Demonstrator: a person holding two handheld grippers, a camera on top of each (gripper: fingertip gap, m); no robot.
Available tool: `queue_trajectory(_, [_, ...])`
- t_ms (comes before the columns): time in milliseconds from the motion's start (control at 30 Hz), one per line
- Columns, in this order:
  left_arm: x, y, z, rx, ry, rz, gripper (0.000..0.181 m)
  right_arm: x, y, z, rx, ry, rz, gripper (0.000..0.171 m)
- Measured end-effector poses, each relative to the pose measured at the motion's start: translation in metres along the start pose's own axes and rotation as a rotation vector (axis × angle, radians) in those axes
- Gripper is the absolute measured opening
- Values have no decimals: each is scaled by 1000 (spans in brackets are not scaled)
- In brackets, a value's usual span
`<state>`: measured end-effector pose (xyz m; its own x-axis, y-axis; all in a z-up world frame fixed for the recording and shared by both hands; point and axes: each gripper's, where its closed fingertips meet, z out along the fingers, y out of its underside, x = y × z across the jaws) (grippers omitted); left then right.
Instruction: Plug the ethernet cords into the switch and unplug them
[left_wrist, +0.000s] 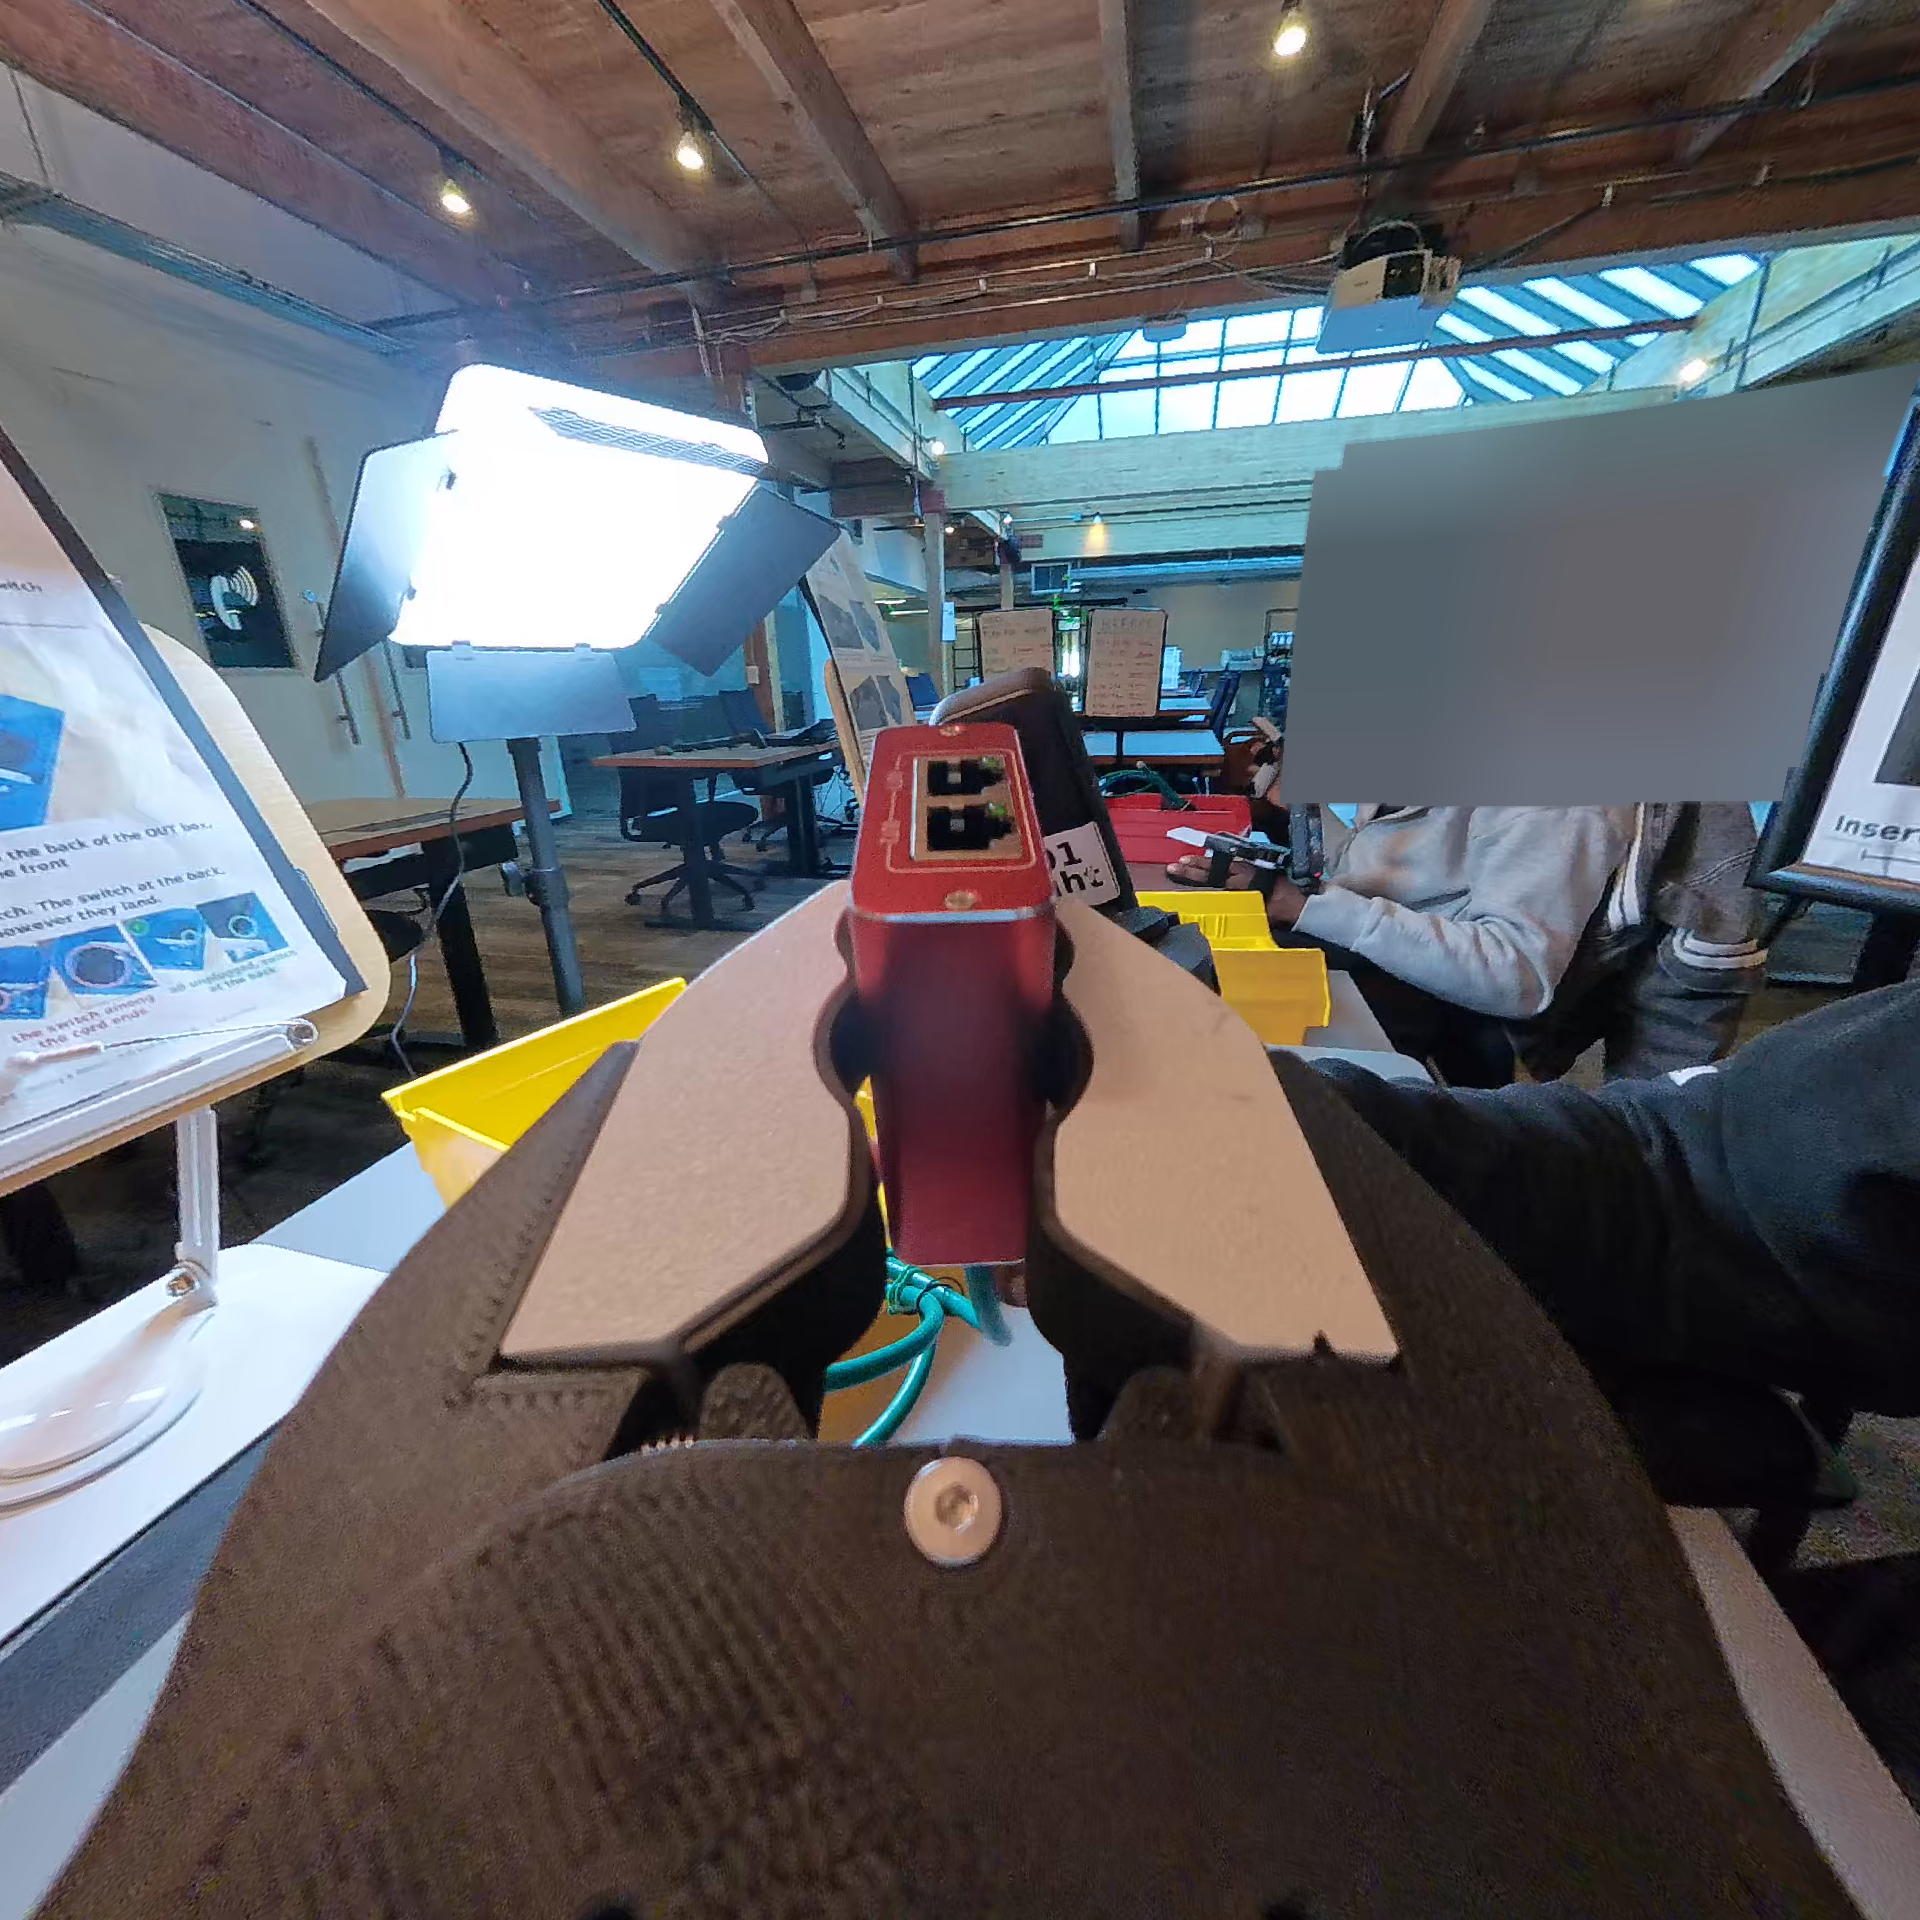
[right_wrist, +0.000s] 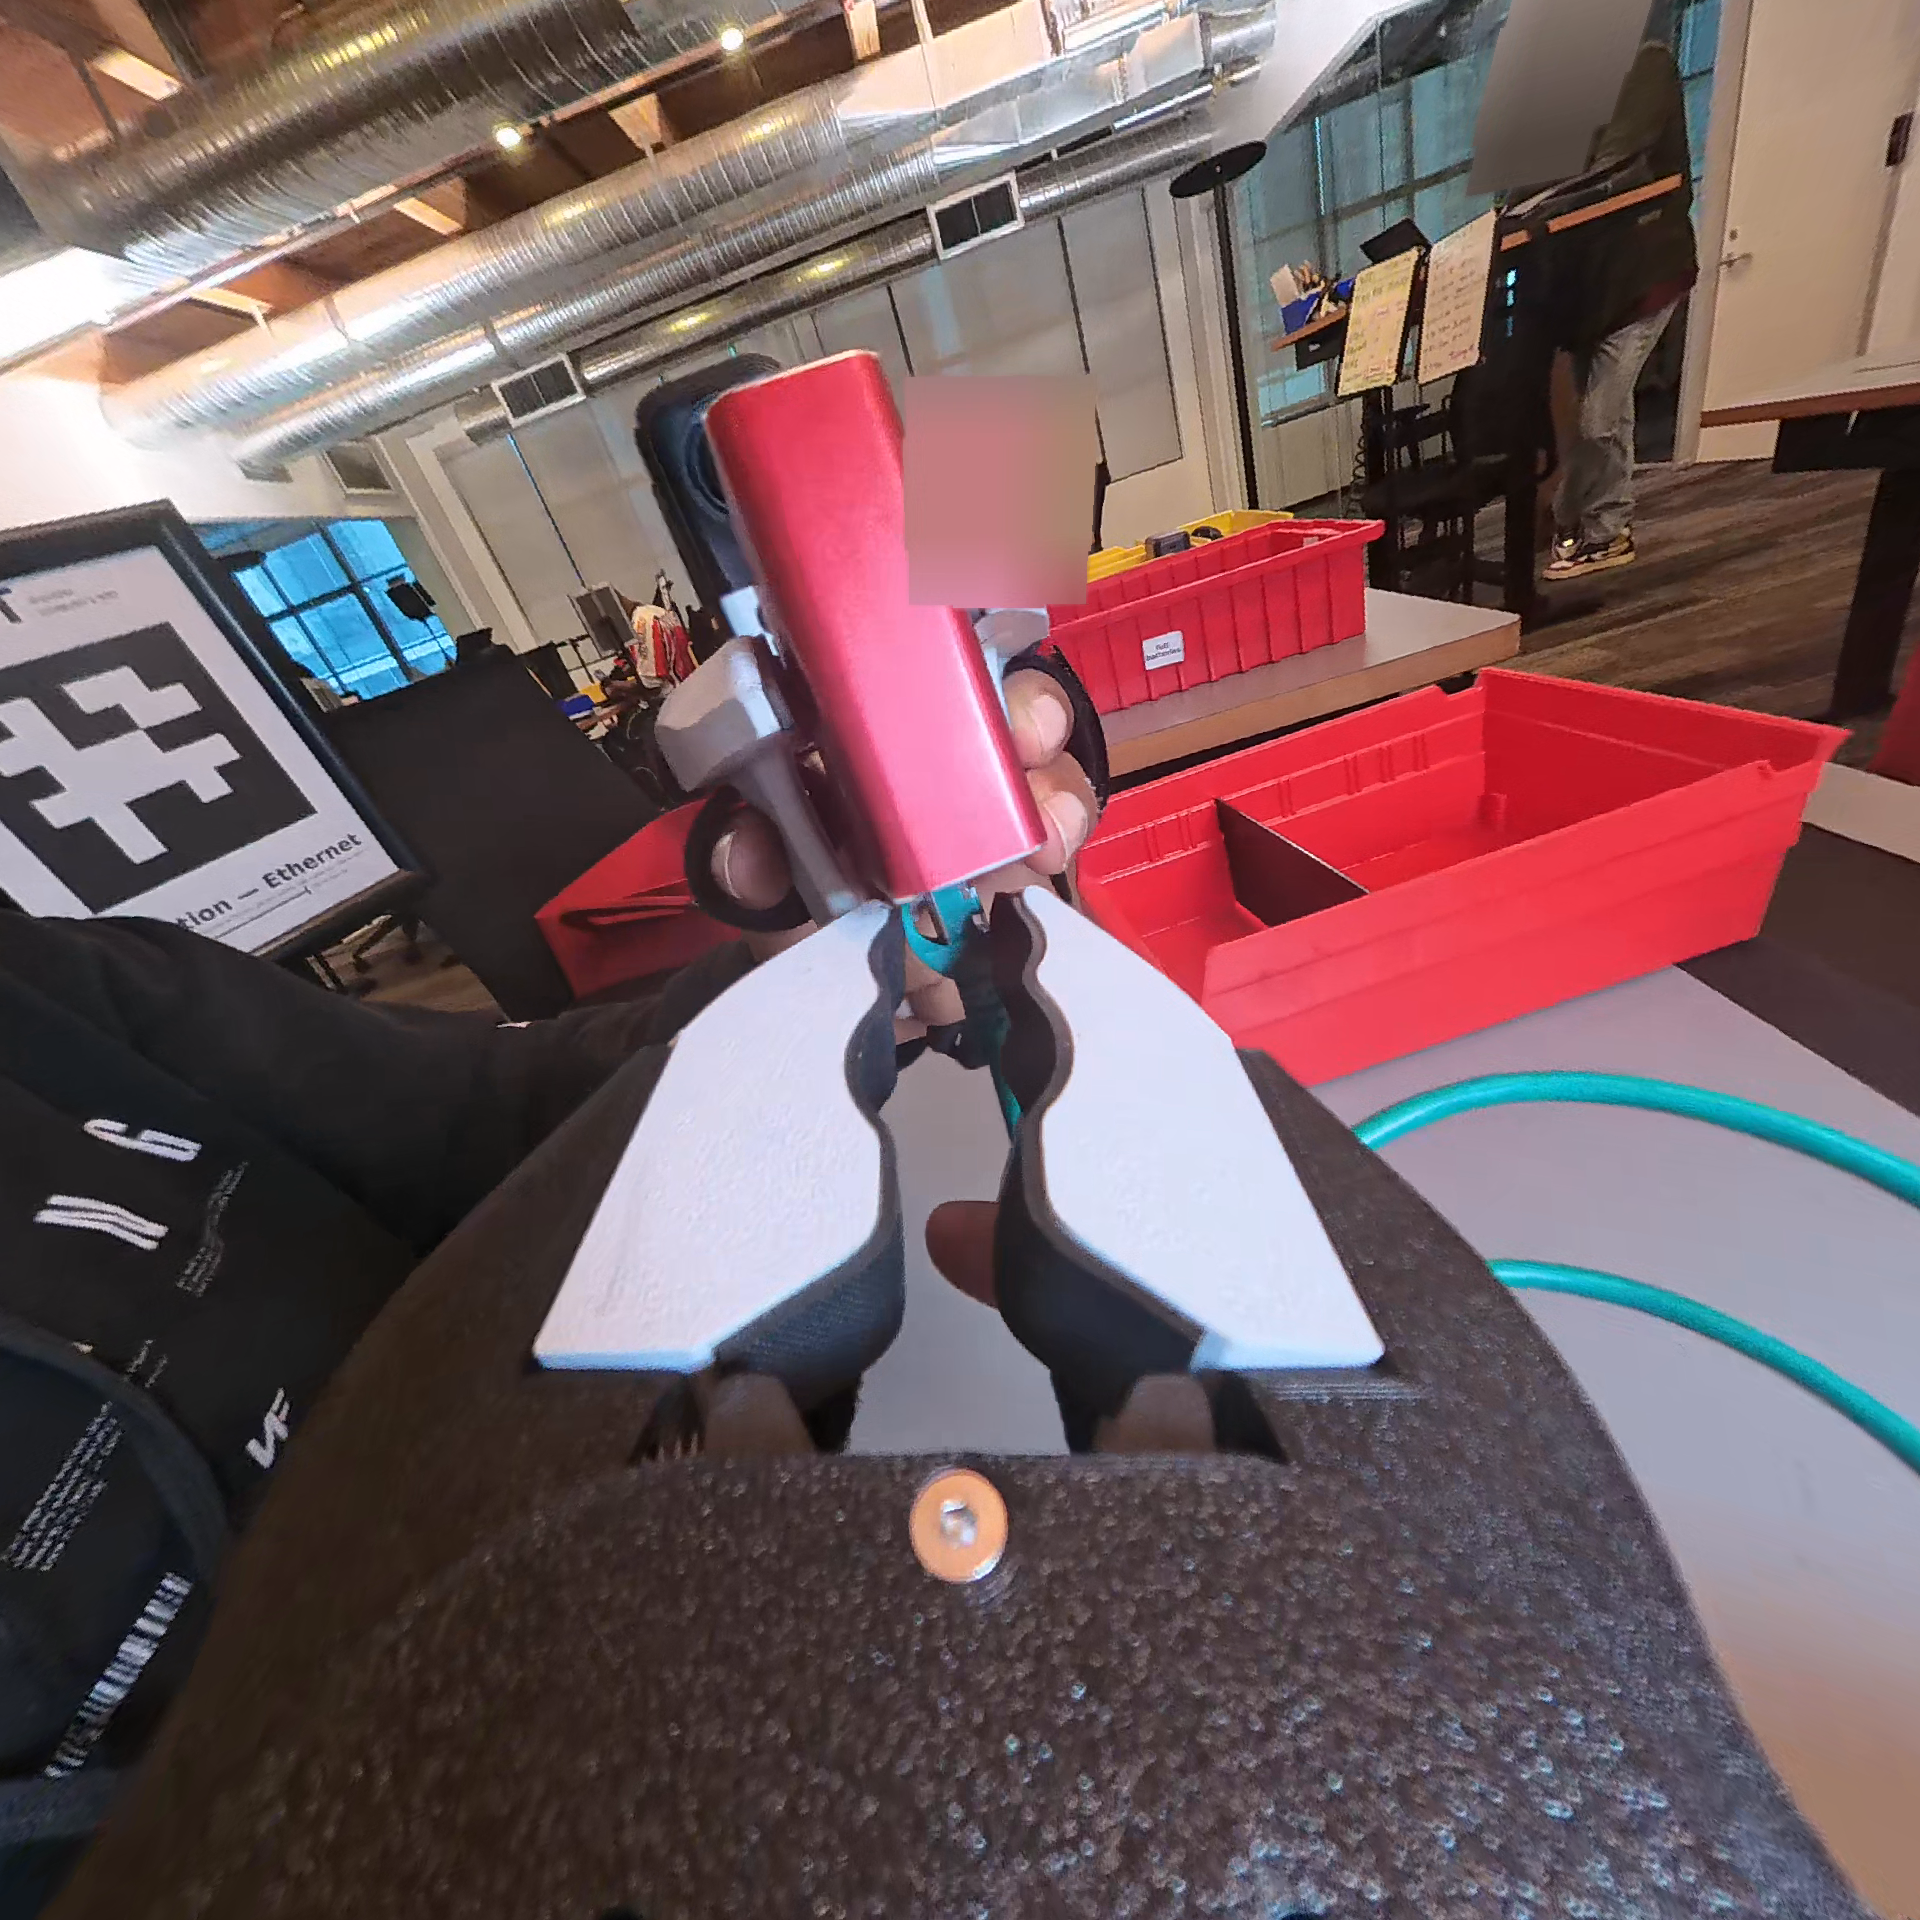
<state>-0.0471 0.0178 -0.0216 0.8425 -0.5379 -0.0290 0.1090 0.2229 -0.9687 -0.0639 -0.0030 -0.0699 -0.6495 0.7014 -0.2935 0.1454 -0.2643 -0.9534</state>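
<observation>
My left gripper (left_wrist: 951, 997) is shut on the red switch (left_wrist: 951, 1091) and holds it upright above the table. The two ports on its top end (left_wrist: 961, 810) are empty. In the right wrist view the switch (right_wrist: 883, 644) is held by the left gripper's grey fingers (right_wrist: 727, 717). My right gripper (right_wrist: 948, 925) is closed on the green ethernet cord's plug (right_wrist: 935, 940) at the switch's lower end. I cannot tell how deep the plug sits. The green cord (right_wrist: 1662, 1101) trails right across the table and also shows under the switch in the left wrist view (left_wrist: 914, 1340).
A red divided bin (right_wrist: 1455, 914) stands right of the switch, with another red bin (right_wrist: 1226, 613) behind it. A yellow bin (left_wrist: 520, 1081) and an instruction sheet on a stand (left_wrist: 135, 883) are to the left. A seated person (left_wrist: 1455, 904) is across the table. The grey tabletop (right_wrist: 1610, 1226) lies under the cord. The tips of one gripper are about 5 cm away from the tips of the other.
</observation>
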Motion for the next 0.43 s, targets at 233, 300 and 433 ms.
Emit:
queue_trajectory(233, [-1,0,-1,-25,-31,43,29,6,0,4,36,55,-34,15])
queue_trajectory(300, [-3,2,0,-24,-43,46,30,9,2,5,37,67,-45,15])
queue_trajectory(433, [0,1,1,-3,-27,63,30,11,9,6,30,37,-59,15])
